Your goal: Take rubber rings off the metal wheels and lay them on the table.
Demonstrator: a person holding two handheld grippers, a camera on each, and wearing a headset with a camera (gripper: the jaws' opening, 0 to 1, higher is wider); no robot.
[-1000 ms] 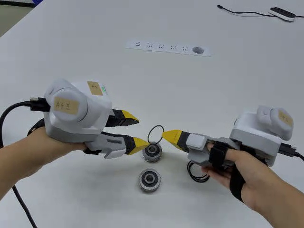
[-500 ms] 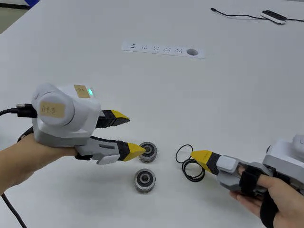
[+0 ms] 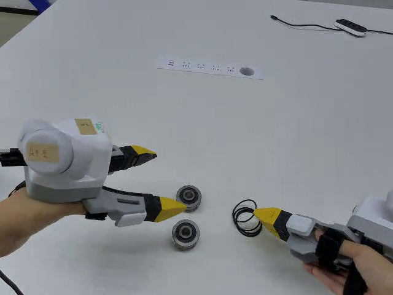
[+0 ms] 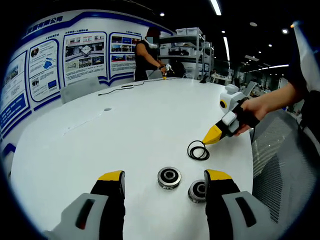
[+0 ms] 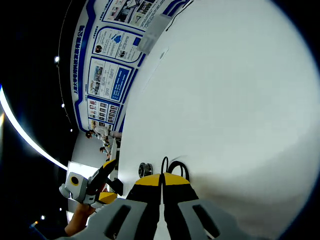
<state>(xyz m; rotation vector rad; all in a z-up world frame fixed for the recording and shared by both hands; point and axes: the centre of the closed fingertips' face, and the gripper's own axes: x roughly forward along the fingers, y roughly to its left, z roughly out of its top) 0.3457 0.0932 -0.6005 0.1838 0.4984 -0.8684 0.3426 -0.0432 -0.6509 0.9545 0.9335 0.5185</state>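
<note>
Two metal wheels (image 3: 188, 196) (image 3: 185, 233) lie flat on the white table (image 3: 276, 123). My left gripper (image 3: 167, 181) is open just left of them, and its jaws frame both wheels (image 4: 169, 177) (image 4: 198, 190) in the left gripper view. To the wheels' right, several thin black rubber rings (image 3: 245, 218) lie in a small overlapping pile. My right gripper (image 3: 258, 213) is shut, its yellow tip at the pile's right edge. In the right gripper view a ring's (image 5: 177, 167) thin arc comes out from between the closed jaws (image 5: 163, 176).
A white power strip (image 3: 209, 66) lies at the table's far middle. A remote with a black cable (image 3: 351, 26) is at the far right corner. A person (image 4: 147, 55) stands well beyond the table.
My right gripper has drawn a ring away from the upper wheel, rightward and down to the ring pile. My left gripper has backed off to the left, still open.
</note>
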